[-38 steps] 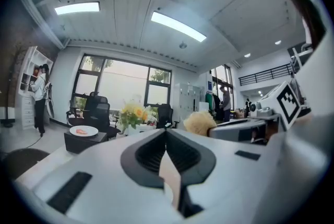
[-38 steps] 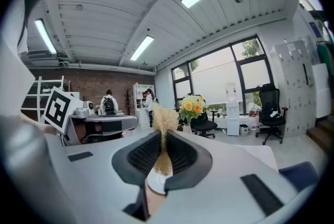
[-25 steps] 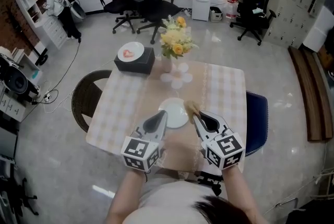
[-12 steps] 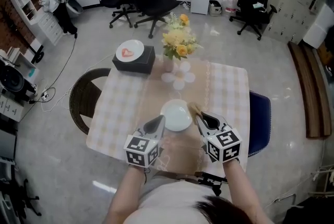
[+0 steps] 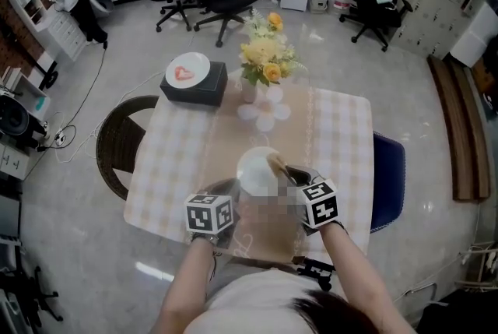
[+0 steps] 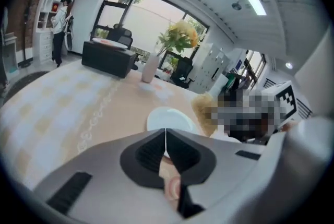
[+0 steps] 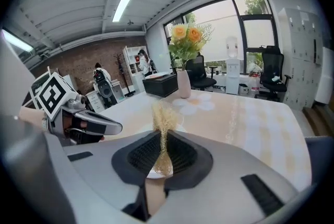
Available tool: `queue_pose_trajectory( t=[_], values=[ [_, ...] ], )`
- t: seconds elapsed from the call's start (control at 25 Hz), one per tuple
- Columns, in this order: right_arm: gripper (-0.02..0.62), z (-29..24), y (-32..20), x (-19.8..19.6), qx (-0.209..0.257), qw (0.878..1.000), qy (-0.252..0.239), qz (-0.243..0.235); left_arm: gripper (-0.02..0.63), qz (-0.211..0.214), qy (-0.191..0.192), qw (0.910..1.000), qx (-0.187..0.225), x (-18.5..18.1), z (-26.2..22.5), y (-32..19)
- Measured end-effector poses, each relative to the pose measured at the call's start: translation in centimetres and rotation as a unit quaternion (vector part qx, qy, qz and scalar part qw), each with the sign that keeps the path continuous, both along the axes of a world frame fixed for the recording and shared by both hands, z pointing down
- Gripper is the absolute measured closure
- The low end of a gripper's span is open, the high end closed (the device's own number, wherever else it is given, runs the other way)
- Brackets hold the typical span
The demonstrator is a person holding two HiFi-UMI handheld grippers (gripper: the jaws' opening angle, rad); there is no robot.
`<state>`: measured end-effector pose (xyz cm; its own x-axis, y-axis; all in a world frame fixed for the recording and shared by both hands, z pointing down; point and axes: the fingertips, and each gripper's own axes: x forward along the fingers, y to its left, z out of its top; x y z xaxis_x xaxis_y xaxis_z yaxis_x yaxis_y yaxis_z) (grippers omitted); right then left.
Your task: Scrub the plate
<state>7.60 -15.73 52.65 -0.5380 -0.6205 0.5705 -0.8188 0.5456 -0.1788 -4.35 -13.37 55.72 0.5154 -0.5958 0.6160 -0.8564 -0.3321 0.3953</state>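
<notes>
Head view: from the plate (image 5: 255, 169), a flower vase (image 5: 263, 68) is seen at 12 o'clock and a black box (image 5: 194, 87) at 10 o'clock. Since the earlier frame the grippers were brought closer together. The left gripper (image 5: 229, 188) fingers (image 6: 142, 152) are closed on the plate rim; the right gripper (image 5: 289, 171) fingers (image 7: 182, 155) are pinched on a golden scrubber (image 5: 275, 163) at the plate's 2 o'clock edge.

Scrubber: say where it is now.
In the head view the scrubber is pinched in the right claw, at the right rim of the white plate.
</notes>
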Motion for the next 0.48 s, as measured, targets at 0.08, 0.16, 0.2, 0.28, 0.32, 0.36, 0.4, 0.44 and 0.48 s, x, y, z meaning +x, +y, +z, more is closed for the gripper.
queue_pose_trajectory(
  t=[0.08, 0.16, 0.2, 0.28, 0.32, 0.36, 0.4, 0.44, 0.48],
  values=[
    [0.555, 1.2, -0.2, -0.2, -0.009, 1.000, 0.017, -0.001, 0.595, 0.001, 0.008, 0.9997, -0.021, -0.1, 0.8, 0.0],
    [0.555, 2.2, -0.3, -0.2, -0.018, 0.999, 0.028, 0.005, 0.595, 0.005, 0.022, 0.9989, -0.041, 0.1, 1.5, 0.1],
    [0.555, 2.5, -0.4, -0.1, -0.022, 0.999, 0.030, 0.010, 0.595, 0.006, 0.036, 0.9979, -0.054, 0.2, 1.7, 0.1],
    [0.555, 3.0, -0.7, 0.0, -0.029, 0.999, 0.032, 0.020, 0.595, 0.001, 0.065, 0.9946, -0.080, 0.4, 2.2, 0.0],
    [0.555, 3.2, -0.8, 0.0, -0.031, 0.999, 0.033, 0.024, 0.595, -0.002, 0.074, 0.9931, -0.091, 0.4, 2.5, 0.0],
    [0.555, 3.4, -0.8, 0.1, -0.031, 0.999, 0.036, 0.026, 0.594, -0.004, 0.078, 0.9920, -0.100, 0.4, 2.8, 0.0],
    [0.555, 3.5, -0.9, 0.2, -0.031, 0.998, 0.039, 0.028, 0.594, -0.006, 0.079, 0.9911, -0.107, 0.3, 3.1, -0.1],
    [0.555, 3.6, -1.0, 0.2, -0.031, 0.998, 0.042, 0.029, 0.594, -0.007, 0.081, 0.9901, -0.114, 0.3, 3.4, -0.1],
    [0.555, 3.7, -1.1, 0.2, -0.031, 0.998, 0.045, 0.030, 0.594, -0.010, 0.086, 0.9888, -0.122, 0.3, 3.6, -0.2]
  ],
)
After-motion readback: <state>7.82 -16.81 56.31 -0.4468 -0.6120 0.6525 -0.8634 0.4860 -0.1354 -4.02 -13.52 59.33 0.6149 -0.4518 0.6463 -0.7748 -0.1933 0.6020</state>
